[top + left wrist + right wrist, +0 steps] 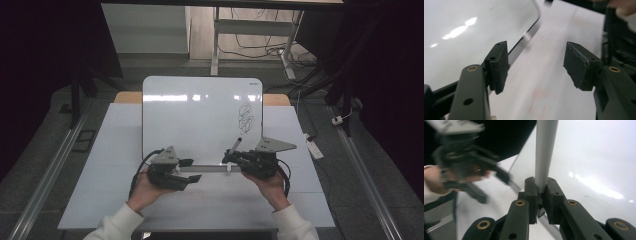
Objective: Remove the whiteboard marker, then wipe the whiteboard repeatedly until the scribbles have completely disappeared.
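A whiteboard (200, 115) lies on the white table (115, 195), with black scribbles (246, 118) near its right edge. My right gripper (230, 158) is at the board's near edge, shut on a grey-white marker (235, 145) that points up and away over the board. In the right gripper view the marker barrel (545, 152) rises from between the shut jaws of my right gripper (539, 192) over the whiteboard (594, 157). My left gripper (192, 170) is open at the board's near-left part. In its own view my left gripper (535, 66) holds nothing, beside the whiteboard's rounded corner (537, 12).
A white power strip (315, 148) and cables lie off the table's right side. Metal floor rails (50, 165) run along both sides. Desk legs (216, 40) stand beyond the table. In the right gripper view the left gripper (464, 170) appears blurred at the left.
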`<state>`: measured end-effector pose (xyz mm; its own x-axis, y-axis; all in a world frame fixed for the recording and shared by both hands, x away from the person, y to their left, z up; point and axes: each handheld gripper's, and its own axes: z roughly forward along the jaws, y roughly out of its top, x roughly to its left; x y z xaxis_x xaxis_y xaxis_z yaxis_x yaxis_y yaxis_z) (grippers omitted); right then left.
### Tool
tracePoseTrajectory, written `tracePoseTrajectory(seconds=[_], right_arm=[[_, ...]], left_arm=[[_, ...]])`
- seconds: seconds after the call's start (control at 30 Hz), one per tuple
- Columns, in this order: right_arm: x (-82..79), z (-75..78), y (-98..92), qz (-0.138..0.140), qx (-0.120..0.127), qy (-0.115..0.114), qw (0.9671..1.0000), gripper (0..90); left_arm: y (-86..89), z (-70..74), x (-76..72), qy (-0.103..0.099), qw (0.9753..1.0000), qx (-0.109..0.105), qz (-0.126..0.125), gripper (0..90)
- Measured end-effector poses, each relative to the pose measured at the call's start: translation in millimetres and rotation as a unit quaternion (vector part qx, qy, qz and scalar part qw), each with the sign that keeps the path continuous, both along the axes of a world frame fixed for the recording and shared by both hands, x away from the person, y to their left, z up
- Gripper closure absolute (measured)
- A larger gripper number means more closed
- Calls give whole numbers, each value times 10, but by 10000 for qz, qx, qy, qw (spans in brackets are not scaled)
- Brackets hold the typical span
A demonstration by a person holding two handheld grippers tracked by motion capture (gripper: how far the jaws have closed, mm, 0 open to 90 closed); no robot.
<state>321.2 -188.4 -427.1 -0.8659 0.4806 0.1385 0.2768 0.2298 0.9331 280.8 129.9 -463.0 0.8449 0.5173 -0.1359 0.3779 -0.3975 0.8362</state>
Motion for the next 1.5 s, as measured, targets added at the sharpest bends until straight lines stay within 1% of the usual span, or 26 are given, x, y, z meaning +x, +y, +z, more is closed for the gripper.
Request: tracePoseTrajectory(seconds=[0.07,0.1,0.17,0.2,0.27,0.33,0.5,0.57,0.67,0.77,0.87,0.93,0.97,1.0,1.1,1.17,1.23,1.33,1.43,1.5], right_arm=[[40,6,-66,-155,70,-54,9998,810],[58,9,-96,-232,98,-68,9997,810],[101,13,-146,-361,133,-127,9992,810],[121,17,-167,-416,144,-140,9989,810],[161,28,-205,-538,170,-196,9982,810],[193,40,-241,-640,230,-246,9974,810],[258,78,-331,-953,235,-484,9940,810],[298,101,-365,-1090,235,-591,9920,809],[386,145,-415,-1339,287,-734,9879,809],[506,206,-447,-1590,375,-848,9829,809],[648,281,-472,-1738,462,-939,9792,810],[747,322,-489,-1826,569,-952,9769,809],[795,339,-496,-1900,604,-960,9752,810],[841,355,-500,-1975,627,-983,9733,810],[990,392,-506,-2147,671,-1011,9691,809],[1085,408,-493,-2225,650,-1049,9671,809],[1175,409,-465,-2304,573,-1089,9653,810],[1286,372,-417,-2347,497,-1066,9649,809],[1344,292,-349,-2265,394,-1001,9680,809],[1353,225,-299,-2188,325,-963,9705,810]], left_arm=[[165,-47,-87,41,9997,22,242,352],[257,-74,-137,40,9992,83,383,346],[374,-109,-197,30,9983,175,563,330],[436,-129,-224,53,9977,169,659,326],[548,-164,-270,100,9967,143,794,320],[638,-197,-313,96,9956,148,919,317],[788,-264,-377,88,9932,207,1139,300],[833,-282,-393,65,9924,213,1213,292],[887,-316,-410,73,9910,188,1321,283],[929,-345,-404,76,9899,199,1400,278],[968,-357,-394,99,9886,158,1493,269],[986,-355,-401,91,9878,131,1547,260],[993,-353,-407,93,9877,120,1558,258],[1000,-350,-414,84,9875,114,1570,256],[1013,-351,-424,77,9873,110,1582,255],[1015,-365,-420,99,9870,123,1599,252],[1016,-379,-414,119,9867,147,1616,249],[1014,-389,-408,128,9865,163,1624,247],[1022,-394,-401,133,9862,166,1640,246],[1031,-402,-398,143,9860,161,1655,246]])
